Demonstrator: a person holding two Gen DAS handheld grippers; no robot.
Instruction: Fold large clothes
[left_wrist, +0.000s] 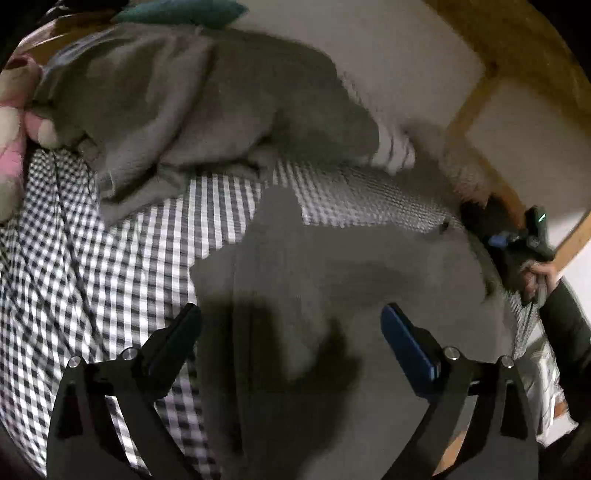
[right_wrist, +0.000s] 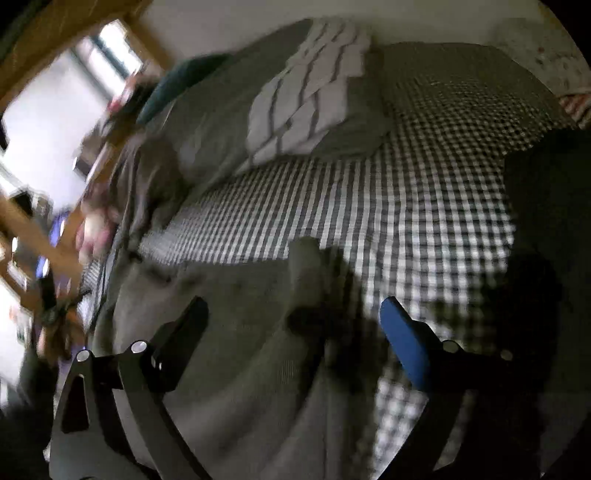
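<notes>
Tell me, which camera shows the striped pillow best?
The right wrist view. There the striped pillow lies whole at the head of the checked bed, its dark stripes easy to see. The left wrist view catches only a small blurred striped corner beyond the grey garment.

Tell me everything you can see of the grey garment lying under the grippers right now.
The grey garment is plain, soft, knit-looking cloth, lying loose and flat on the black-and-white checked bedcover. One narrower part runs up from it toward the pillows. In the right wrist view a corner is turned up, paler than the rest. Both the left hand-held gripper and the right hand-held gripper stand open above it, gripping nothing. The frames are blurred.
</notes>
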